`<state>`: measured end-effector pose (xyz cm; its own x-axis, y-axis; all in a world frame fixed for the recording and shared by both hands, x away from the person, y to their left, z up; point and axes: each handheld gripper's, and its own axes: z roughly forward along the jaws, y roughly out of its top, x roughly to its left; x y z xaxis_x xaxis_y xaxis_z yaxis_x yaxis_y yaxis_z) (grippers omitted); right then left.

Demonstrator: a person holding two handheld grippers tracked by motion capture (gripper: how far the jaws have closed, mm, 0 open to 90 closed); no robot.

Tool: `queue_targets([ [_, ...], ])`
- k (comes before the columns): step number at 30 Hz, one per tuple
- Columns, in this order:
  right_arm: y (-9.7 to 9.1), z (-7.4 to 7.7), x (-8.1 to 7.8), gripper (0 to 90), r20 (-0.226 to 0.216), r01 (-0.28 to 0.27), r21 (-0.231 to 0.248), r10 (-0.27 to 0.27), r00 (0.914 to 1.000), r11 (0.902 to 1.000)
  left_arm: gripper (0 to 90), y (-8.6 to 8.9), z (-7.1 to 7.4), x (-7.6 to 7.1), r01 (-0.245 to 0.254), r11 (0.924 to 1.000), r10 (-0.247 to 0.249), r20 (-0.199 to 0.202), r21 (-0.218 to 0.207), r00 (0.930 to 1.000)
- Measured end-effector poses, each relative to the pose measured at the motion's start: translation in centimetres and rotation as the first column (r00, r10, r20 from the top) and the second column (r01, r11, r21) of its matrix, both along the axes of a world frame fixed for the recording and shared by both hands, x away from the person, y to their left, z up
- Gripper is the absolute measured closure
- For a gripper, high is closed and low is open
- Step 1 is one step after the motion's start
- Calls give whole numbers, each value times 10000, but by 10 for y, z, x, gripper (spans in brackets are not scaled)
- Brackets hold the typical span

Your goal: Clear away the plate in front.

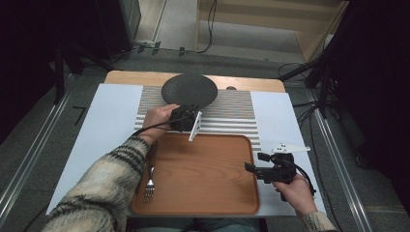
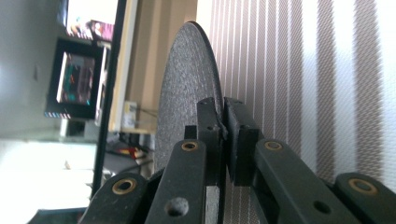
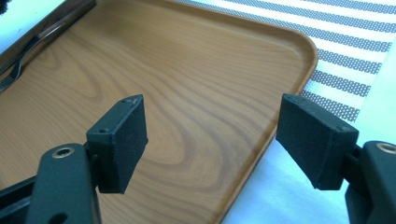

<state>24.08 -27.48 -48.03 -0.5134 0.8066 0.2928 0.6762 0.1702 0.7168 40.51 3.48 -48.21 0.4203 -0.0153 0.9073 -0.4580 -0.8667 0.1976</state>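
Fork [image 1: 149,185]: lies at the left edge of the wooden tray [image 1: 203,193], tines toward the person; its handle is partly covered by the patterned sleeve [image 1: 109,179]. In the right gripper view it is cut off at the upper left corner and hard to make out.

Left gripper [image 1: 186,117]: held beyond the tray's far rim, over the striped mat [image 1: 232,113]. Its jaws are pressed together on the near edge of the black plate [image 1: 189,90]; in the left gripper view the pads pinch the rim [image 2: 219,119] from both faces.

Black plate: round, dark, matt, with a fine grainy surface; it sits at the far middle of the table, on the striped mat. The left gripper view shows it edge-on, its lower part hidden behind the jaws.

Right gripper [image 1: 254,162]: at the tray's right edge, jaws spread wide with nothing between the pads [image 3: 122,140]; beneath them is bare tray wood and its rounded corner.
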Motion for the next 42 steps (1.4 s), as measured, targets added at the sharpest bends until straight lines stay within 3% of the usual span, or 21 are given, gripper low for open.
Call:
queue_targets([
  [3,1,0,0,228,48,-18,-38,18,10000,10000,859,-3,5,-11,396,9990,-394,73,-196,9992],
  [8,0,0,0,228,9,35,-91,-35,10000,10000,857,-7,10,-27,811,9967,-812,263,29,9964],
  [17,-2,0,1,228,42,111,26,-111,9999,9999,847,-10,10,-49,1391,9903,-1390,240,-17,9900],
  [29,-2,0,1,228,11,141,-9,-141,9999,9999,852,-7,7,-85,2315,9728,-2318,232,115,9725],
  [38,-3,-1,1,228,-10,200,5,-200,9998,9998,848,2,6,-114,3021,9531,-3026,657,182,9508],
  [42,-3,-1,2,228,-7,225,7,-225,9997,9997,849,4,8,-124,3155,9487,-3160,705,192,9461],
])
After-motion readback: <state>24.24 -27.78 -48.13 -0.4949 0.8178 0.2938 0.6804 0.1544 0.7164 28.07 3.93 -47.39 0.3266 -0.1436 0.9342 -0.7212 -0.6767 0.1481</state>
